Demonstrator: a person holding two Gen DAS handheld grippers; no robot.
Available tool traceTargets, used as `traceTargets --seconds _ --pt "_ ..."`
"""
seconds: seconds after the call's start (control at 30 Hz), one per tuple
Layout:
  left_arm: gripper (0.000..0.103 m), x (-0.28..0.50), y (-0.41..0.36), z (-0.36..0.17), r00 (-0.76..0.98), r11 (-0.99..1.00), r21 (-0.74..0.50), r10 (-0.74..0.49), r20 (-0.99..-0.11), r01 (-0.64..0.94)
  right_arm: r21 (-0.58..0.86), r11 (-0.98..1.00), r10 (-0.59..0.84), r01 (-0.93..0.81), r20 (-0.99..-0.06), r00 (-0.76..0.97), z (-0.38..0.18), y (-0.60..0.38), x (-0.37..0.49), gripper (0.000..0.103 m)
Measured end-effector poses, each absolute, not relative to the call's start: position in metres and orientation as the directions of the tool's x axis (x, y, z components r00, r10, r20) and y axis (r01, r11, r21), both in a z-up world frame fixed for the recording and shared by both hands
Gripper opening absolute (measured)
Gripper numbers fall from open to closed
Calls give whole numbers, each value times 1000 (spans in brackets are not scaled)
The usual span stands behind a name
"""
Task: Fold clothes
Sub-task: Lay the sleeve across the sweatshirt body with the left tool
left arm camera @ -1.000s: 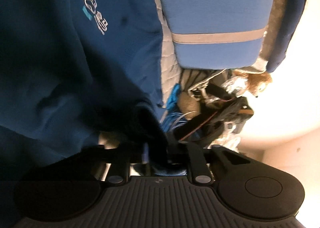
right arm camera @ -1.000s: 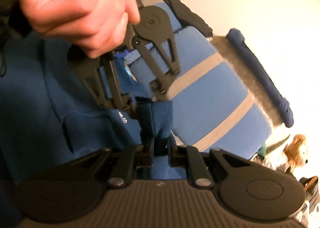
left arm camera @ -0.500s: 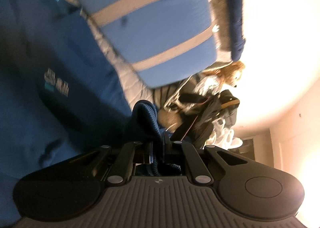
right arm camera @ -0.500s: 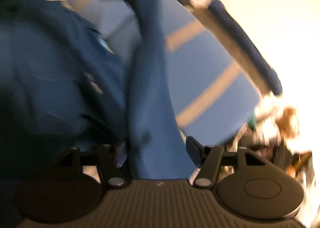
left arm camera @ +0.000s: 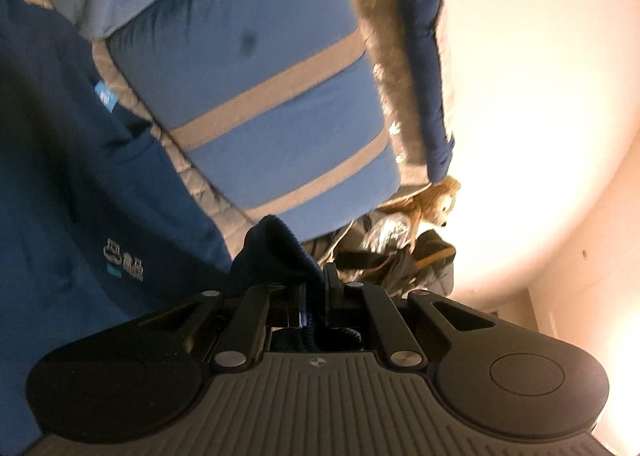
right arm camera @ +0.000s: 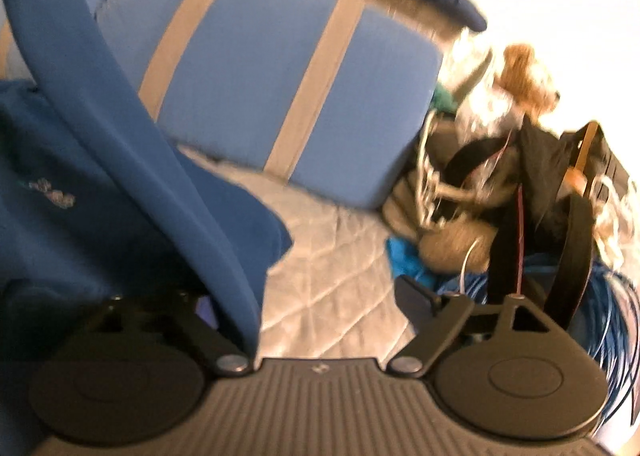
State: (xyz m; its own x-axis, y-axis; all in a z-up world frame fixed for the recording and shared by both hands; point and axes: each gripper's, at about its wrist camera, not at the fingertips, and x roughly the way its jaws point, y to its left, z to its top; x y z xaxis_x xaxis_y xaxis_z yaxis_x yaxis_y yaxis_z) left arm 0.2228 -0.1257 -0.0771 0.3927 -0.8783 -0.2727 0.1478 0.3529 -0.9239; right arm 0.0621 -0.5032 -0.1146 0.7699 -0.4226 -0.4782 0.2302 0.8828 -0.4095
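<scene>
The fold is under way on the blue sweatshirt (left arm camera: 60,196), which lies spread on a quilted bed (right arm camera: 332,248) beside a striped blue pillow (left arm camera: 256,96). The left gripper (left arm camera: 316,288) has its fingers pinched shut on a ribbed cuff (left arm camera: 276,244), which bunches up above the tips; this looks like the end of a sleeve being carried across the body of the garment. The right gripper (right arm camera: 328,296) has its fingers spread wide and holds nothing, though a band of the sweatshirt's cloth (right arm camera: 160,160) drapes over its left finger and hides it. Both tools point forward along the bed, toward the pillow and a heap of bags and a stuffed toy (right arm camera: 528,76) at the far side. The next move probably calls for laying the cuff flat on the chest, near the small printed logo (left arm camera: 124,260), then releasing it, while the free right gripper slips clear of the cloth and finds a fresh edge to pinch.
</scene>
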Motion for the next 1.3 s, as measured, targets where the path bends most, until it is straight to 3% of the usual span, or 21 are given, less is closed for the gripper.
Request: traceTargets --seconds 0.2,0.47,0.6,0.8,0.9,0.97,1.07,1.17,1.23,1.3 --pt "7 227 -103 -63 442 370 -915 -855 -270 157 -387 893 -432 230 -596 677 -130 -502 81 99" --pt "7 235 -64 -51 521 406 -901 -808 -274 155 -84 962 -243 261 -704 668 -124 -521 87 102" --pt "7 239 -47 -48 553 439 -886 -780 -292 151 -197 960 -280 200 -680 677 -129 -498 89 103" --pt "7 239 -16 -43 584 500 -855 -739 -336 141 -46 960 -224 275 -714 663 -123 -510 99 98" --pt "6 235 -4 -41 595 554 -818 -712 -372 151 -210 950 -313 233 -650 692 -115 -489 101 97" --pt "6 234 7 -42 602 581 -799 -696 -391 153 -274 942 -325 192 -615 718 -110 -475 101 92" --pt "6 231 22 -46 611 628 -763 -667 -426 154 -250 958 -269 141 -615 741 -100 -467 102 81" --pt "6 227 38 -54 618 687 -709 -629 -471 158 -221 972 -203 78 -625 754 -96 -461 106 62" --pt "5 224 46 -61 614 717 -677 -612 -499 165 -229 973 -168 26 -629 759 -95 -453 108 42" --pt "5 220 53 -71 607 747 -641 -594 -527 175 -267 963 -152 -26 -623 767 -96 -439 106 31"
